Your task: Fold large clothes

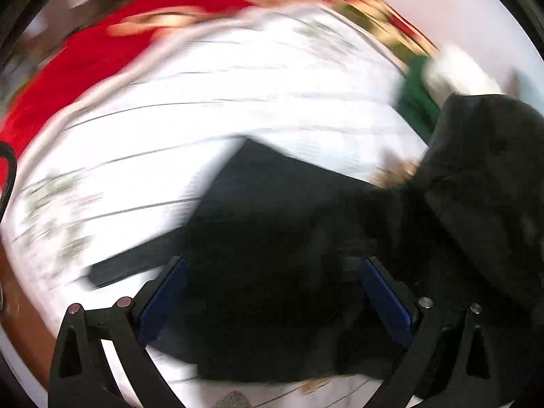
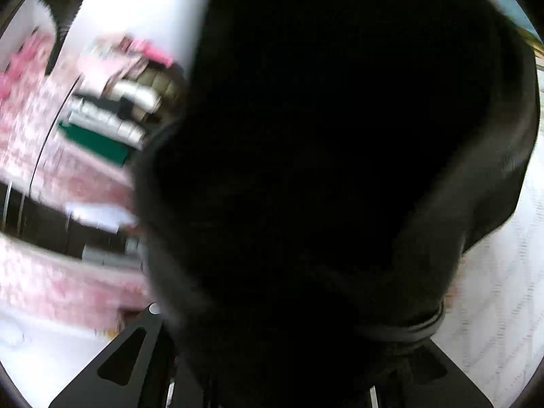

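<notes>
Left wrist: black garment [image 1: 272,224] lies between open claw [image 1: 272,292].

Garment [image 1: 278,238]: black, plain. Bed cover [image 1: 204,108] beneath: white, thin dark lines, faint floral sprigs. Blanket [image 1: 85,54] far left: red with cream-gold motifs. Folded cloth [image 1: 416,95] far right: green. Left hand-held gripper [image 1: 273,292]: black, blue pads [image 1: 163,299].

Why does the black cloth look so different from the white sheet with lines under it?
The black garment is dark and plain; the white bedsheet is bright, with thin lines and faint prints. The garment is bunched and partly lifted at the right; the sheet lies spread out flat. The garment sits on top; the sheet is underneath and reaches much wider. Both are soft fabric, and both look blurry here.
</notes>
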### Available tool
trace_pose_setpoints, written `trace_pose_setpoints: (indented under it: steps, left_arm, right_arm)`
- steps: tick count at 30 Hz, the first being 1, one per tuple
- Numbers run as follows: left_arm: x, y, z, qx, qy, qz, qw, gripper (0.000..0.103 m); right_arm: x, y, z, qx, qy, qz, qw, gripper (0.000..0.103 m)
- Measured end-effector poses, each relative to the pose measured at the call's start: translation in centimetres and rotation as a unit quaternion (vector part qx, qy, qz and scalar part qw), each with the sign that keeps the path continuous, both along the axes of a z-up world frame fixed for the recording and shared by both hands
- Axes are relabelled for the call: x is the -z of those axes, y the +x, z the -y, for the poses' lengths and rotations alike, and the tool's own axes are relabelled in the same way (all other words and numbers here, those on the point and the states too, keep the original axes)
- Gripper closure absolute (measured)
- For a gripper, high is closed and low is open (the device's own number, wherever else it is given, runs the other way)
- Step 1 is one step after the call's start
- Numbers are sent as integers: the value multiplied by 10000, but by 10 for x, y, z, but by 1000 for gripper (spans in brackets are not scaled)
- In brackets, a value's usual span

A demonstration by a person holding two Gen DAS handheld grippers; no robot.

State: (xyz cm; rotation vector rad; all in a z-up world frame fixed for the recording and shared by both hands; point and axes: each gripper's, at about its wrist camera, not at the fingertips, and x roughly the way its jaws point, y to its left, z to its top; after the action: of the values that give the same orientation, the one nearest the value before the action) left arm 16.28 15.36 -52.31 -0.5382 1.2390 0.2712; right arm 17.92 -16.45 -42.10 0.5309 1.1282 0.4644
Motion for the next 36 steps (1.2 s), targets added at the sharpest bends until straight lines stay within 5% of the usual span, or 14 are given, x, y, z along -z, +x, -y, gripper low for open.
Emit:
trace_pose_setpoints:
  steps: [5, 12, 14, 16, 20, 23, 24, 25, 27, 32, 35, 36]
  left_arm:
    - [-7, -82, -63, -968, 419, -287, 9940, 0]
    - [-21, -156, -109, -1880, 1052, -667, 9742, 2]
    - [-30, -162, -113, -1970, 1084, -538, 9729, 2]
    - [-50, -166, -117, -2078, 1182, -361, 9703, 1]
    - [-84, -157, -112, -2134, 1225, 49, 9692, 1]
    - [-94, -138, -99, -1923, 1270, 317, 9726, 1]
    - [-89, -129, -90, -1797, 1299, 319, 9746, 1]
    - [-84, -122, -85, -1733, 1276, 298, 9761, 1]
    - [-63, -108, -74, -1569, 1083, 243, 9814, 1]
    - [2, -72, -51, -1110, 1177, -257, 9865, 1]
    - [35, -61, -46, -890, 1278, -553, 9863, 1]
    - [43, -59, -44, -805, 1337, -622, 9858, 1]
  right_arm:
    - [45, 0, -114, -1123, -110, -245, 9933, 86]
    - [152, -28, -224, -2441, -730, -1559, 9543, 76]
    - [144, -25, -222, -2541, -426, -1564, 9535, 61]
    - [125, -21, -211, -2669, 226, -1714, 9481, 12]
    - [78, -9, -174, -2731, 1193, -2011, 9331, 9]
    - [57, 10, -127, -2241, 1144, -1909, 9488, 10]
    - [52, 23, -112, -1965, 901, -1805, 9595, 12]
    - [48, 1, -107, -1895, 710, -1717, 9641, 30]
    - [58, 38, -107, -1798, 70, -1670, 9694, 68]
    - [134, 93, -159, -2265, -1119, -2121, 9441, 77]
    - [191, 109, -196, -2260, -1829, -2332, 9279, 103]
    - [205, 104, -193, -2177, -1757, -2430, 9288, 103]
